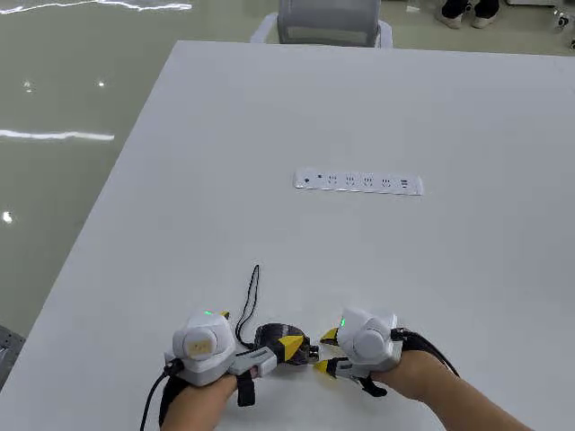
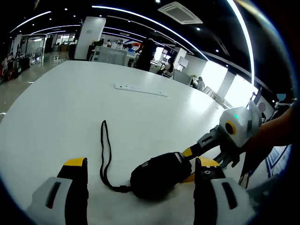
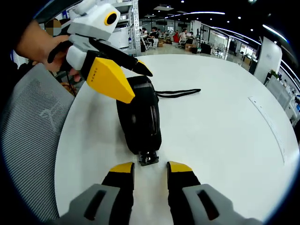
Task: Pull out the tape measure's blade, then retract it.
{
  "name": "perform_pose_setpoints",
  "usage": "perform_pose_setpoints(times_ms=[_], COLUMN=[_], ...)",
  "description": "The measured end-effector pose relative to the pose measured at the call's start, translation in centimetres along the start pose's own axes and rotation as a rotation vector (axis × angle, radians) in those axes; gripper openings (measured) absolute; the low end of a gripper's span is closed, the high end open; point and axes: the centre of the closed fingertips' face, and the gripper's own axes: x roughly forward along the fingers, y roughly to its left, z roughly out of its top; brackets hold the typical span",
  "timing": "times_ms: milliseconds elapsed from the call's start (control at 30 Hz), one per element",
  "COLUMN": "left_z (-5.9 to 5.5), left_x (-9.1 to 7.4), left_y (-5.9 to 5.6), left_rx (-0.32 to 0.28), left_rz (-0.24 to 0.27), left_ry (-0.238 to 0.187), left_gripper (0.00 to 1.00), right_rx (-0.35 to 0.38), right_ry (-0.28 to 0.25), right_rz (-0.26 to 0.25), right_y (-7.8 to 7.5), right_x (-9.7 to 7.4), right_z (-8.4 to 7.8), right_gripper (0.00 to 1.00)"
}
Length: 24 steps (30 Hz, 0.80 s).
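You are holding both grippers over the table, well short of the power strip. The tape measure is lying on your side of the power strip, and its strap is trailing toward the power strip. The left gripper is straddling the tape measure with jaws wide apart, one jaw right beside it and the other clear. The right gripper is facing the blade tab with jaws slightly apart. The tab is sitting just beyond their tips, unclamped.

The left tool has its jaws wide apart around a black tape measure on the white worktop. The right tool meets its far end.
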Motion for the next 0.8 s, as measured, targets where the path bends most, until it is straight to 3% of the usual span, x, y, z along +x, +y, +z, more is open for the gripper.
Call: perform_pose_setpoints(times_ms=[100,267,433,533,667,800], left_z=[-0.4,-1.2,-2.2,-2.5,-2.4,-2.8], left_x=[-0.3,-0.9,-1.8,-2.3,-2.9,-3.7], left_y=[-0.1,0.2,0.9,1.5,1.6,1.5], left_rx=[0.068,0.116,0.128,0.134,0.150,0.159], left_rz=[-0.024,-0.046,-0.061,-0.060,-0.068,-0.087], left_ry=[0.012,0.038,0.062,0.059,0.048,0.059], left_gripper=[0.96,0.99,0.99,0.99,0.99,0.99], right_rx=[0.012,0.043,0.097,0.151,0.213,0.299], right_ry=[0.003,0.004,-0.010,-0.052,-0.101,-0.128], right_rz=[-0.013,-0.033,-0.079,-0.127,-0.194,-0.233], right_y=[-0.1,-0.3,-0.6,-0.8,-1.2,-1.0], right_x=[-0.1,-0.8,-2.2,-3.3,-4.6,-6.0], right_z=[-0.5,-1.0,-2.0,-2.0,-2.2,-3.3], right_gripper=[0.31,0.46,0.48,0.57,0.77,0.86])
